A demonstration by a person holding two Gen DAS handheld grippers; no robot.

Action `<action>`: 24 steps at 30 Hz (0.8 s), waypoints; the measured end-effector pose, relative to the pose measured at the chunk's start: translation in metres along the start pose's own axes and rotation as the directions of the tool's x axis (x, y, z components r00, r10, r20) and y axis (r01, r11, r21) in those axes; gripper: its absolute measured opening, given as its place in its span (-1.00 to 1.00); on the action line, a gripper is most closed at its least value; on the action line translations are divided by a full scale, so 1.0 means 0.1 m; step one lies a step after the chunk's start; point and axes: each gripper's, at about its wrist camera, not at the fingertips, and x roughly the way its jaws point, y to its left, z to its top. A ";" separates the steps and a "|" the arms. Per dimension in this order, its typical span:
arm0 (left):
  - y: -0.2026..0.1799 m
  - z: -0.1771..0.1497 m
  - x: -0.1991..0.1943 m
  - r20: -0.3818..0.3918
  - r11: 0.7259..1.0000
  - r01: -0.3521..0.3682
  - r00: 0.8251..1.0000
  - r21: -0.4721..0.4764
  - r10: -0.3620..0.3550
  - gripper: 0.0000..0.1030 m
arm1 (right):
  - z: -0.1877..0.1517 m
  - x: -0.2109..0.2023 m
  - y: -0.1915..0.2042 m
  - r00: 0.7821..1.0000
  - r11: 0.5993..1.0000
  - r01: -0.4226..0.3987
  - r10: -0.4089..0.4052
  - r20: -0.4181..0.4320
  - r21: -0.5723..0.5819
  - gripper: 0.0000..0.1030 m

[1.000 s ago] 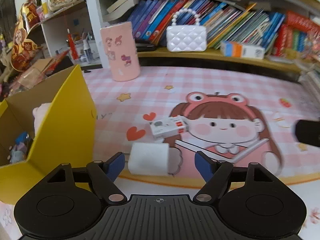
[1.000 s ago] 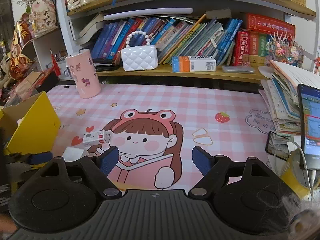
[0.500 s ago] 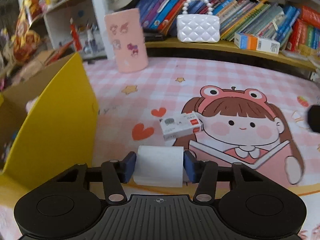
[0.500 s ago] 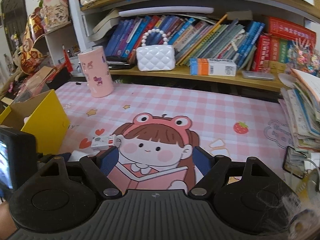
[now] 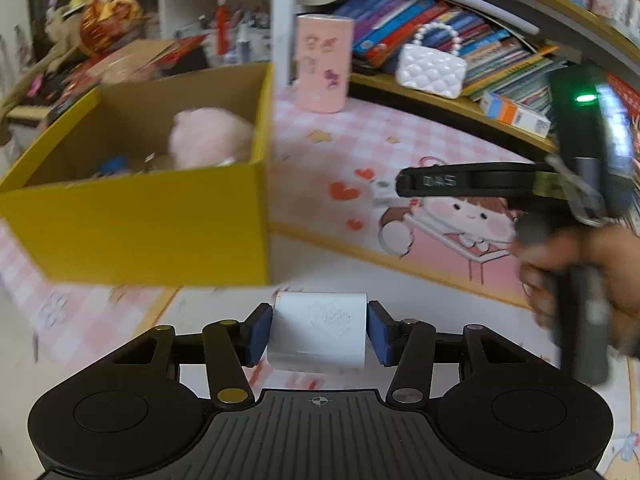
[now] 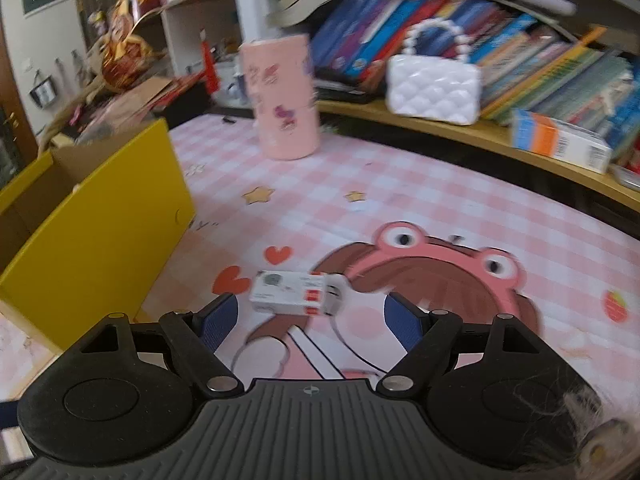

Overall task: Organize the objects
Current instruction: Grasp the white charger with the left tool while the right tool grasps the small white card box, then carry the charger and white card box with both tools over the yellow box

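White block (image 5: 319, 330) sits clamped between our left tongs (image 5: 318, 332), lifted just in front of the yellow box (image 5: 160, 224), which holds a pink plush (image 5: 208, 138) and small blurred items. Our right tongs (image 6: 310, 322) are spread wide, low over the desk (image 6: 400, 200), just behind the small white carton (image 6: 298, 294)

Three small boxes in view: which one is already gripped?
The plain white box, clamped in the left gripper. The red-labelled box lies loose on the mat ahead of the open right gripper; the orange-striped box sits on the shelf.
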 end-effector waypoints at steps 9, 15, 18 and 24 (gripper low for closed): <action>0.30 -0.08 -0.21 0.007 0.995 -0.065 0.998 -0.074 0.066 -0.04 | 0.03 0.48 0.15 0.999 1.000 0.009 -0.009 -0.047 0.004 0.38; 0.46 -0.07 -0.29 0.025 0.993 -0.082 0.996 -0.085 0.084 -0.04 | -0.01 0.53 0.23 0.999 0.999 0.042 -0.043 -0.033 -0.034 -0.01; 0.55 -0.06 -0.33 0.040 0.993 -0.083 0.995 -0.088 0.087 -0.04 | -0.04 0.39 0.23 0.999 0.999 0.045 -0.045 -0.026 -0.004 -0.01; 0.76 -0.09 -0.37 0.053 0.995 -0.060 0.996 -0.082 0.065 -0.04 | -0.20 -0.08 0.40 0.999 0.999 0.034 -0.033 -0.022 0.038 -0.01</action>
